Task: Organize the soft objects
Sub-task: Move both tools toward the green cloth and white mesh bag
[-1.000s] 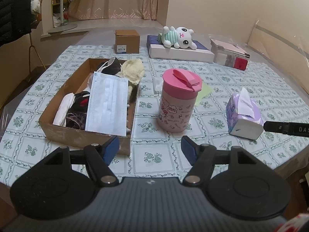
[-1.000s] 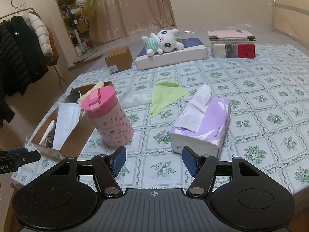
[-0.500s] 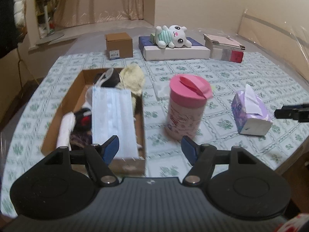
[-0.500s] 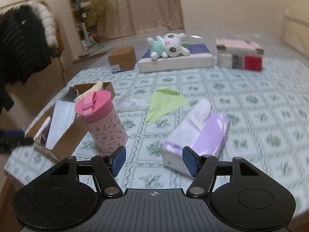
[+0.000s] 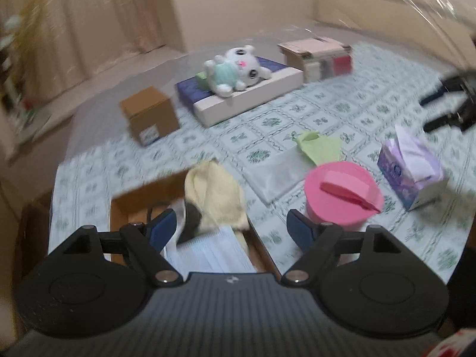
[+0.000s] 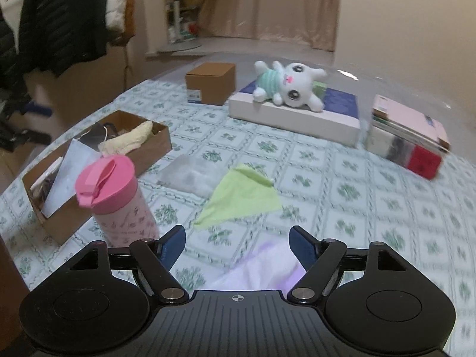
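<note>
My left gripper (image 5: 232, 223) hovers over the open cardboard box (image 5: 142, 193), its jaws opening with nothing between them. In the box lie a pale yellow cloth (image 5: 214, 196) and a blue face mask (image 5: 208, 253). My right gripper (image 6: 238, 238) hangs above the purple tissue box (image 6: 261, 270), its jaws also opening and holding nothing. A green cloth (image 6: 241, 199) and a clear plastic bag (image 6: 190, 175) lie flat on the tablecloth ahead of it. A white plush bunny (image 6: 288, 86) rests on a flat white box at the back.
A pink lidded cup (image 6: 116, 196) stands between the cardboard box (image 6: 157, 145) and the tissue box (image 5: 413, 169). A small brown carton (image 6: 211, 83) and a stack of books (image 6: 407, 136) sit at the back. Coats hang at the left.
Both grippers have travelled forward over the table and rolled, so the scene tilts. Their jaws stand wider than before. The cardboard box and the tissue box now lie right under the fingers.
</note>
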`<action>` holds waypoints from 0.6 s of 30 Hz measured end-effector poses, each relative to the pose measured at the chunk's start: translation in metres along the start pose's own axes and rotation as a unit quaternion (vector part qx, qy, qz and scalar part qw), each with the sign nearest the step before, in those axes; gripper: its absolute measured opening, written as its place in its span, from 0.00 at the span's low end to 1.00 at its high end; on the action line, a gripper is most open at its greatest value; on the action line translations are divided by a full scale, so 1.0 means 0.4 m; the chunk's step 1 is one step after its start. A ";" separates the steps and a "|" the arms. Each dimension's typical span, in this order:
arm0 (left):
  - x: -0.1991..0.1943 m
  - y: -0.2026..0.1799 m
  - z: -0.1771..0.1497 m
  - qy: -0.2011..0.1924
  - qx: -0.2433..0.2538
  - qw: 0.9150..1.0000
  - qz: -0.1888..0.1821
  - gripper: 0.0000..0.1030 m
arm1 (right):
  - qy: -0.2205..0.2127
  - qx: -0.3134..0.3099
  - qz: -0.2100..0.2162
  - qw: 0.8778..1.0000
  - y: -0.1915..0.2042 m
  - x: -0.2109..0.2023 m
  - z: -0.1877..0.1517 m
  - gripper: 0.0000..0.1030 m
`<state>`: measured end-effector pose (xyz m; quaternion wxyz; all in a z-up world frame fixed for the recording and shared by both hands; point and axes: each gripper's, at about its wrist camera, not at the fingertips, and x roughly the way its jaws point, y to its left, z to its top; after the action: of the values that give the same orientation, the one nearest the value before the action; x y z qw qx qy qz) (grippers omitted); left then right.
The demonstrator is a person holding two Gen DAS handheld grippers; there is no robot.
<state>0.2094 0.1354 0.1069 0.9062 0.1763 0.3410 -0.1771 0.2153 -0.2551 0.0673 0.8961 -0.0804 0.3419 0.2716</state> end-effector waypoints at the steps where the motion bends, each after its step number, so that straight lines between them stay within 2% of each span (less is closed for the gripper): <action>1: 0.021 0.006 0.020 0.002 0.017 1.000 -0.009 0.77 | 0.008 -0.008 0.008 1.000 -0.008 0.020 0.013 0.77; 4: 0.085 0.026 0.071 0.009 0.045 0.998 -0.031 0.77 | 0.033 -0.037 0.022 0.999 -0.026 0.086 0.048 0.79; 9: 0.195 0.049 0.149 0.017 0.064 0.995 -0.078 0.81 | 0.061 -0.086 0.031 0.994 -0.044 0.187 0.092 0.82; 13: 0.295 0.035 0.201 0.039 0.102 0.987 -0.120 0.83 | 0.086 -0.107 0.049 0.989 -0.067 0.272 0.129 0.83; 18: 0.411 -0.026 0.226 0.078 0.156 0.974 -0.147 0.85 | 0.125 -0.121 0.071 0.982 -0.087 0.385 0.155 0.86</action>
<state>0.3709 0.0534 0.0569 0.8023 0.2769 0.4010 -0.3448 0.3648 -0.1973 0.0113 0.8087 -0.1970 0.4203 0.3614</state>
